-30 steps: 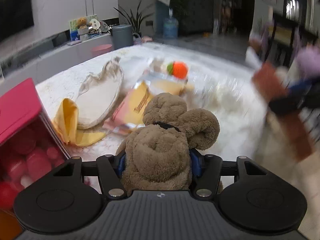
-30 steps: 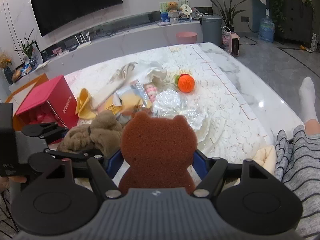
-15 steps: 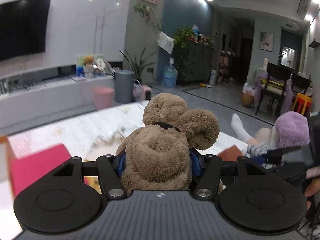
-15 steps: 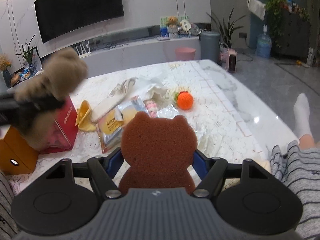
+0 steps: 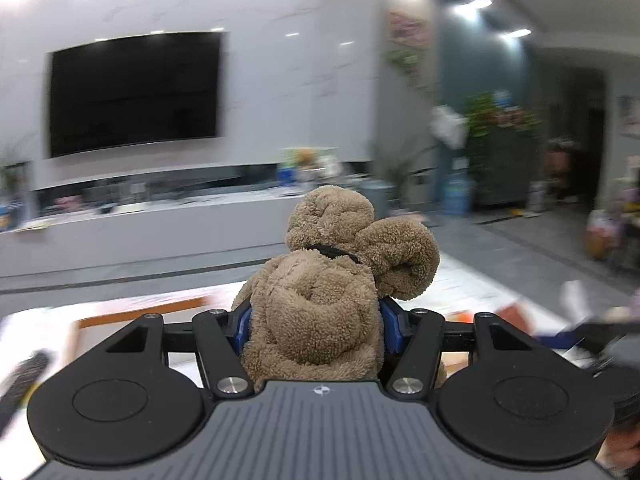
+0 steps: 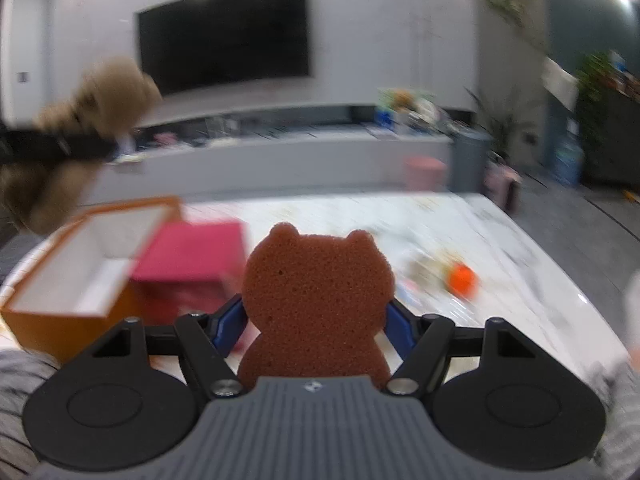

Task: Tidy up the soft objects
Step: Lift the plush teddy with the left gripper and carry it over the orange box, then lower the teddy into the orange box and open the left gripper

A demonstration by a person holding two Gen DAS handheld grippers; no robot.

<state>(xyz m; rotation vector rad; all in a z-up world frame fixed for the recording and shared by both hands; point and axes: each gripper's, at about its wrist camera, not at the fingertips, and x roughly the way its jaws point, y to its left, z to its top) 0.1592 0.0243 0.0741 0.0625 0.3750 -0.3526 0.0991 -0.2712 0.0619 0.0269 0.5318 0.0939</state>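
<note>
Carrying: left hand-held gripper clenched on brown plush toy, right hand-held gripper on bear-shaped sponge. Orange box ahead-left, open. Advise steady grip, lowering well inside before release.

left gripper: clamped, raised | right gripper: clamped, raised

Big black TV is mounted on the pale wall at about 11 o'clock, with a long low media shelf cluttered with blurry stuff under it. Over at 2 o'clock there's a grey bin next to a pink bucket, and a leafy plant by the dark cabinet at 3 o'clock. All of it's pretty motion-blurred.
</note>
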